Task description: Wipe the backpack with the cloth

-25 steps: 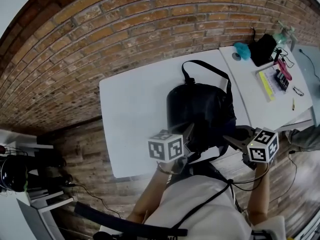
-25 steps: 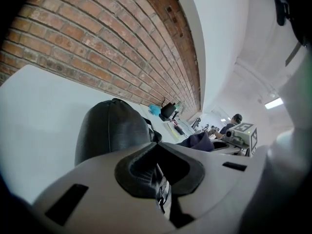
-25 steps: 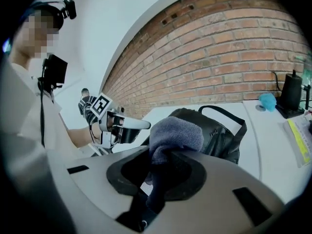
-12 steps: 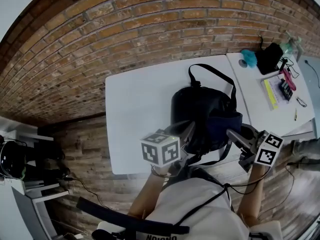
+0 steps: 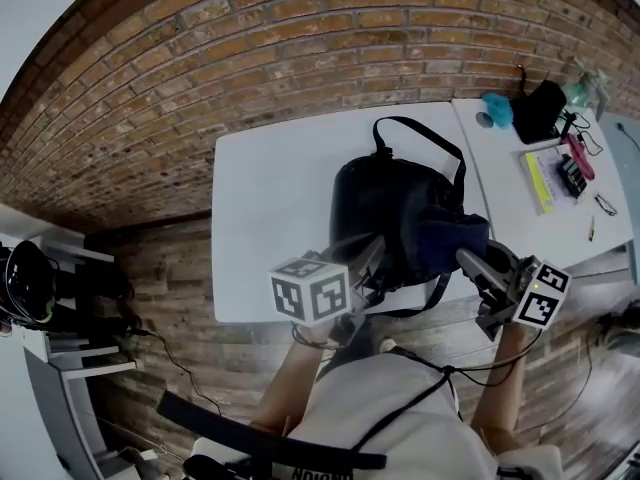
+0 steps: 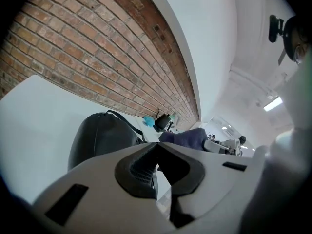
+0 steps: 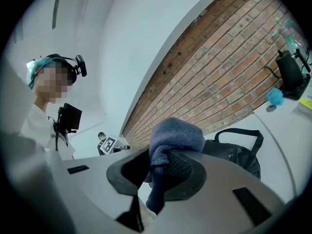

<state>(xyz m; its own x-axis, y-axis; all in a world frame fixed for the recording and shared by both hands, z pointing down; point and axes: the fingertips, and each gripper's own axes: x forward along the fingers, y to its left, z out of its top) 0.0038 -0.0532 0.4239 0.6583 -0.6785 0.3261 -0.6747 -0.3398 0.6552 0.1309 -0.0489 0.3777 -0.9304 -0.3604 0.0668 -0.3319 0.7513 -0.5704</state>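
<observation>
A black backpack (image 5: 395, 213) lies on the white table (image 5: 270, 218), its top handle toward the brick wall. My right gripper (image 5: 468, 258) is shut on a dark blue cloth (image 5: 452, 236), which rests against the backpack's near right side. In the right gripper view the cloth (image 7: 175, 135) bulges out above the jaws of the right gripper (image 7: 163, 162), with the backpack (image 7: 234, 155) just beyond. My left gripper (image 5: 375, 251) sits at the backpack's near left edge. In the left gripper view the left gripper (image 6: 156, 147) has its jaws meeting at the tips beside the backpack (image 6: 100, 140), with nothing seen between them.
A second white table (image 5: 510, 203) adjoins on the right, carrying a teal object (image 5: 497, 108), a black bag (image 5: 540, 108) and a yellow notebook (image 5: 540, 183). The brick wall (image 5: 250, 58) runs behind both tables. A shelf with dark gear (image 5: 30, 303) stands at the far left.
The right gripper has brought the cloth up against the backpack's near right side. The left gripper has shifted slightly left and toward me. The head view has moved a little.
</observation>
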